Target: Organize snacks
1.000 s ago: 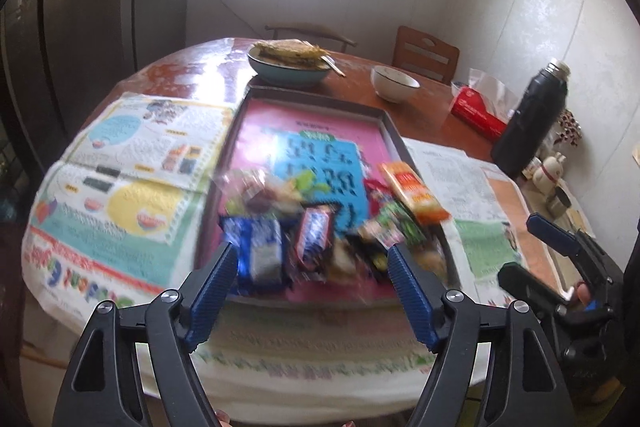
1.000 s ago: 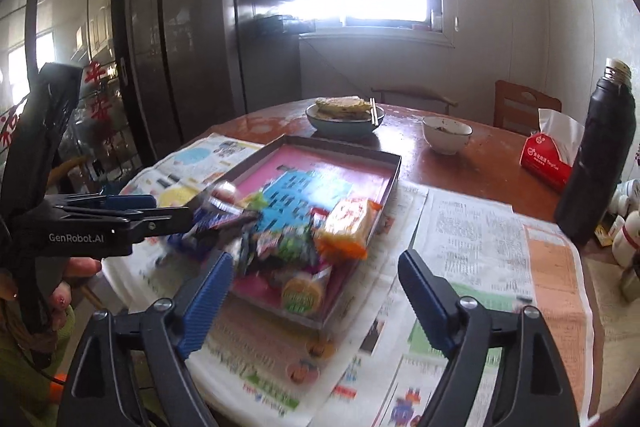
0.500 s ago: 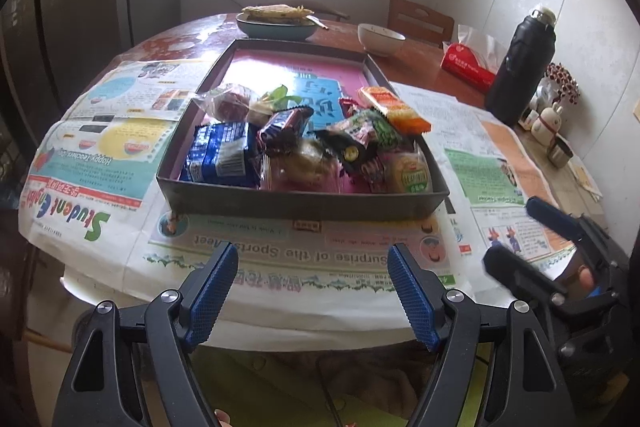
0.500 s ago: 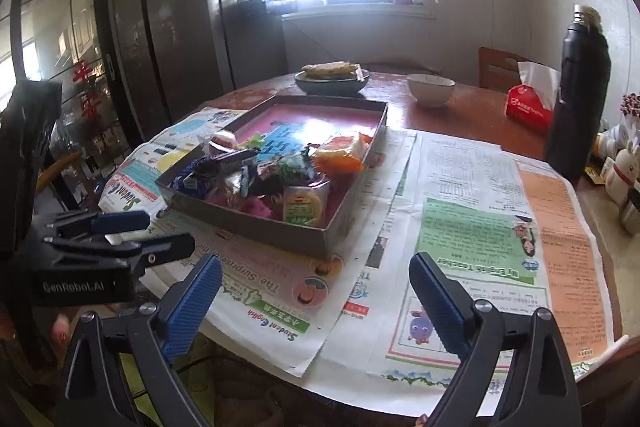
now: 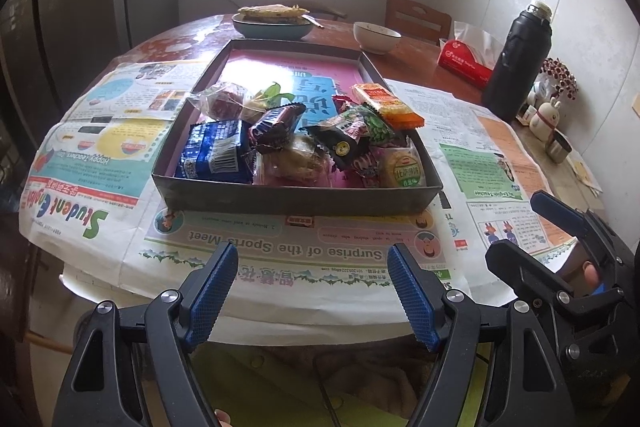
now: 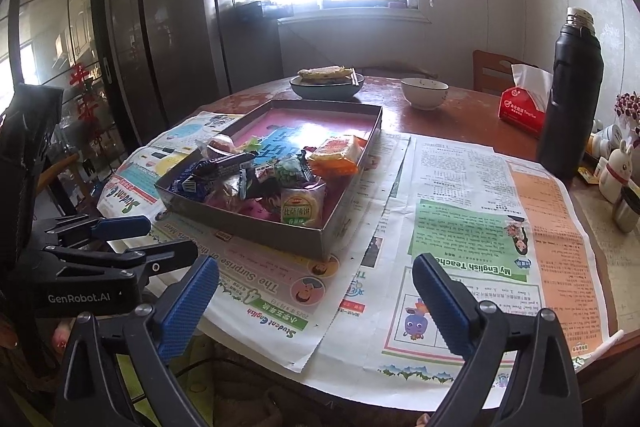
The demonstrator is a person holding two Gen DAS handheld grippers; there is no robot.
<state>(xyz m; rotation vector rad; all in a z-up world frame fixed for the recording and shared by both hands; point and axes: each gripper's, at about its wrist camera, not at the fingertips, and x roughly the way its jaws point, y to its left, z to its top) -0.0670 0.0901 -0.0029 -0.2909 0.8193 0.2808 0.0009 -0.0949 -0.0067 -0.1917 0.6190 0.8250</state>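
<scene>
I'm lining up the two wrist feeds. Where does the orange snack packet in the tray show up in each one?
Left wrist: the orange snack packet lies right of centre, at the far right of the snack pile, against the tray wall.
Right wrist: the same packet sits near the middle of the picture, at the pile's far end, by the tray's right wall.
Shared landmark: the black flask, standing upright on the right in both.
</scene>
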